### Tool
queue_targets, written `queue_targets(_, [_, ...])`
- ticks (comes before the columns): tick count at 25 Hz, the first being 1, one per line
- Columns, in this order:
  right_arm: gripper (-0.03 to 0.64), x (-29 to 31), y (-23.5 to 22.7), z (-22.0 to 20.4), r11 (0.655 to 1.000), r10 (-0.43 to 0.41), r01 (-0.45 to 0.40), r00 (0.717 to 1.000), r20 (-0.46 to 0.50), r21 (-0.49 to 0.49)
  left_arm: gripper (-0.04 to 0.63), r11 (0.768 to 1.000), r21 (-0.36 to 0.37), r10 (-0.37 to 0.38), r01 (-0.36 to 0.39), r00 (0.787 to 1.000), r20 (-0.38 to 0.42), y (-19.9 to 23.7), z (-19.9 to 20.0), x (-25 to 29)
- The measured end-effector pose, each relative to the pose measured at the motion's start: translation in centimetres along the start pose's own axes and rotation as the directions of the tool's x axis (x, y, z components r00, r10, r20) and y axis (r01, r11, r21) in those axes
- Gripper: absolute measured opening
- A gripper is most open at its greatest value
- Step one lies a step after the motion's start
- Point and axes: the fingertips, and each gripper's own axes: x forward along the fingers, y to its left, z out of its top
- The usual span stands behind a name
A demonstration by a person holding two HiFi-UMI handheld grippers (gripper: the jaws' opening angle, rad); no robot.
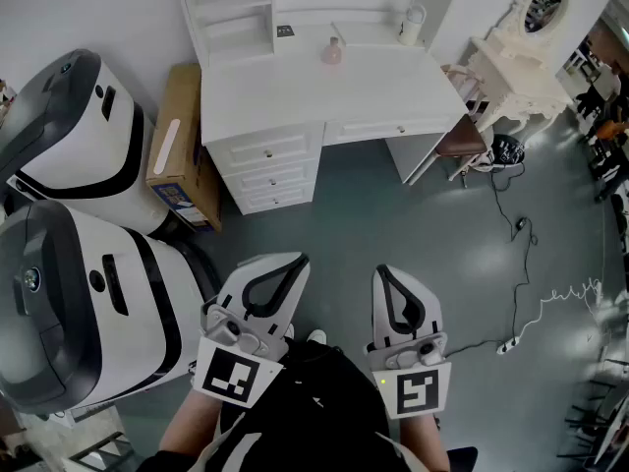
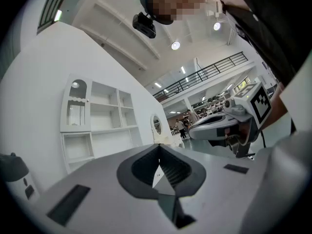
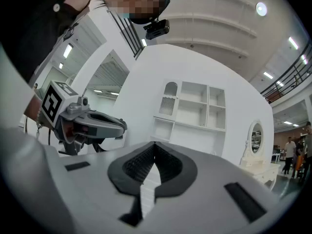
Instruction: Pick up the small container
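Note:
A small pink container (image 1: 332, 52) stands at the back of the white desk (image 1: 295, 91), far ahead of both grippers. Low in the head view, my left gripper (image 1: 295, 261) and right gripper (image 1: 384, 270) are held side by side above the grey floor, pointing toward the desk. Both are shut with nothing between the jaws. The left gripper view shows its own shut jaws (image 2: 158, 148) aimed at the white shelf unit (image 2: 100, 126), with the right gripper (image 2: 229, 126) beside. The right gripper view shows its shut jaws (image 3: 155, 145) and the left gripper (image 3: 92, 123). Neither gripper view shows the container.
Two large white and grey machines (image 1: 84, 131) (image 1: 79, 308) stand at the left, with a cardboard box (image 1: 182, 146) leaning beside the desk. A white jar (image 1: 413, 23) sits on the desk. A stool (image 1: 462, 141), a white vanity with mirror (image 1: 521, 57) and a cable with power strip (image 1: 511, 344) lie right.

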Motion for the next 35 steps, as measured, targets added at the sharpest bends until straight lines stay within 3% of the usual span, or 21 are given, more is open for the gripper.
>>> queue_targets(23, [0.002, -2.3, -2.4, -1.0, 0.999, 0.052, -0.052, 0.998, 0.016, -0.006, 0.002, 0.999, 0.01, 0.038, -0.038, 0.999, -0.004, -3.3, 1.0, 2.0])
queue_targets(35, [0.002, -4.4, -4.9, -1.8, 1.0, 0.024, -0.024, 1.0, 0.02, -0.004, 0.002, 0.998, 0.002, 0.055, -0.055, 0.998, 0.004, -4.7, 1.5, 3.2])
